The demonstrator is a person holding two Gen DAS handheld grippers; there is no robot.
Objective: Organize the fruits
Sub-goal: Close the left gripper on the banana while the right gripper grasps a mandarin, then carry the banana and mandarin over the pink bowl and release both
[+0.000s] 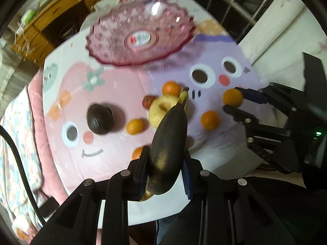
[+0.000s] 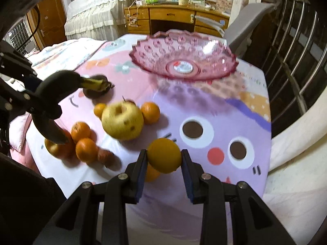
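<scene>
My left gripper (image 1: pixel 166 159) is shut on a blackened banana (image 1: pixel 169 143) and holds it above the table; it also shows in the right wrist view (image 2: pixel 55 94). My right gripper (image 2: pixel 164 159) is shut on an orange (image 2: pixel 164 155), lifted off the cloth; it also shows in the left wrist view (image 1: pixel 233 97). An empty pink glass bowl (image 1: pixel 141 32) (image 2: pixel 184 55) stands at the far side. On the cloth lie a yellow apple (image 2: pixel 122 120), several oranges (image 2: pixel 86 150) and a dark avocado (image 1: pixel 100 119).
A pink and purple cartoon cloth (image 2: pixel 224 122) covers the table. A metal railing (image 2: pixel 296 51) runs along the right. A wooden desk (image 2: pixel 173 18) and a grey chair (image 2: pixel 245 22) stand behind the bowl. A bed (image 2: pixel 61 49) lies to the left.
</scene>
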